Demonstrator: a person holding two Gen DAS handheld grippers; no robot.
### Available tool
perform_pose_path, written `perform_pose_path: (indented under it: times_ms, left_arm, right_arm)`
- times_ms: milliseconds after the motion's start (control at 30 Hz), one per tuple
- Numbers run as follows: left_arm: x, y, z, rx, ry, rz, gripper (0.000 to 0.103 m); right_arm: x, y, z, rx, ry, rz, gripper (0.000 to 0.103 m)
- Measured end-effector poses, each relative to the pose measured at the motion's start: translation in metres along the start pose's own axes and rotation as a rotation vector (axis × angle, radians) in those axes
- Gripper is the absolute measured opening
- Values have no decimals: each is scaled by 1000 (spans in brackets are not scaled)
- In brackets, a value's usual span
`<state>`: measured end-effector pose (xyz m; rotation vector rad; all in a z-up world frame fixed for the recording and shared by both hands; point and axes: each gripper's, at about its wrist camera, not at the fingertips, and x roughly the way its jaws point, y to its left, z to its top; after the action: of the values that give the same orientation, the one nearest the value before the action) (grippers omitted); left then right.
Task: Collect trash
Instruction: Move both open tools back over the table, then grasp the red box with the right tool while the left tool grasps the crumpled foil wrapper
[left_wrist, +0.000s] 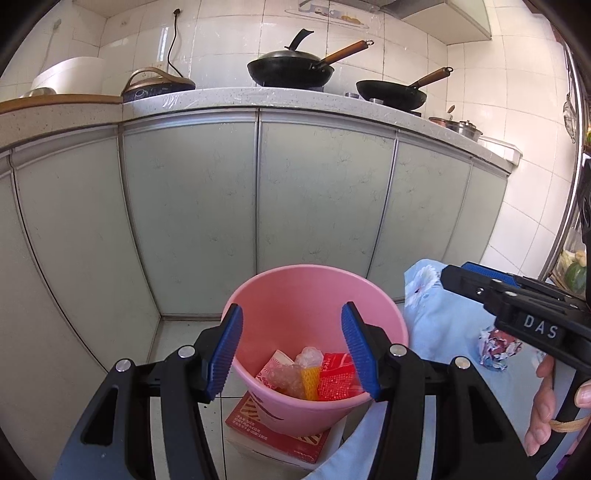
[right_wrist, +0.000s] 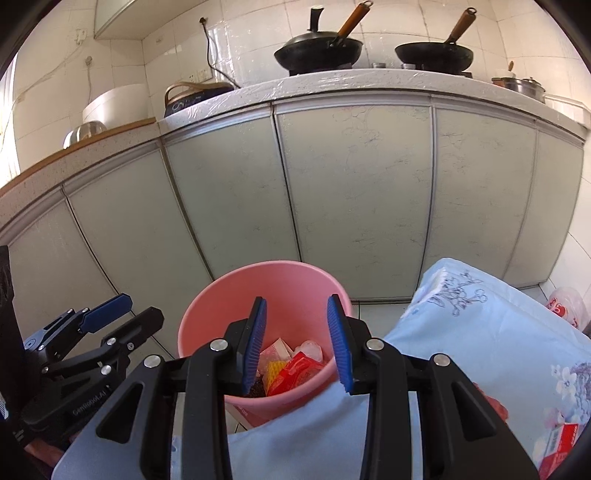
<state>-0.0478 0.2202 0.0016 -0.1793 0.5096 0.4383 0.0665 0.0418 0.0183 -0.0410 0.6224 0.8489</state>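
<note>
**Both tongs empty above the pink bucket**

A round pink plastic bucket (left_wrist: 314, 295) is seen on the tiled floor before pale green cabinet doors (left_wrist: 192, 221), resting partly on a flat red printed carton (left_wrist: 273, 435). Collected trash is already inside: a red foil wrapper (left_wrist: 338, 376), a yellow mesh sleeve (left_wrist: 309, 380) and clear bubble wrap (left_wrist: 291, 376). The left tongs (left_wrist: 291, 350) are held wide apart over the bucket mouth with nothing between the pads. The right tongs (right_wrist: 297, 343) are parted less widely and are likewise empty.

A drop appears to have just been completed, so the step in hand is judged to be the return for more. A crumpled paper ball (left_wrist: 496, 347) is left on the light blue floral cloth (left_wrist: 443, 325) to the right, and a red-and-white box (right_wrist: 561, 443) lies at its near right edge. One of these must be reached and clamped next.

"DAS" is read on the right tongs' body in the left view; the carton's print is too small to read.
</note>
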Motion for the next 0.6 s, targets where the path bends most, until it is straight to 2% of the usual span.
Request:
perform_pose_path:
  times_ms: [200, 333, 433, 600]
  left_arm:
    - [-15, -21, -1, 45, -5, -59, 55]
    - [-20, -40, -5, 38, 14, -129, 55]
    - [-21, -53, -11, 14, 43, -183, 55]
    - [-23, -78, -21, 46, 75, -237, 55]
  right_arm:
    - [-36, -22, -13, 65, -17, -15, 35]
    - [-56, -34, -33, 99, -5, -37, 35]
    - [-71, -42, -49, 110, -9, -75, 35]
    - [-103, -65, -74, 153, -19, -145, 35]
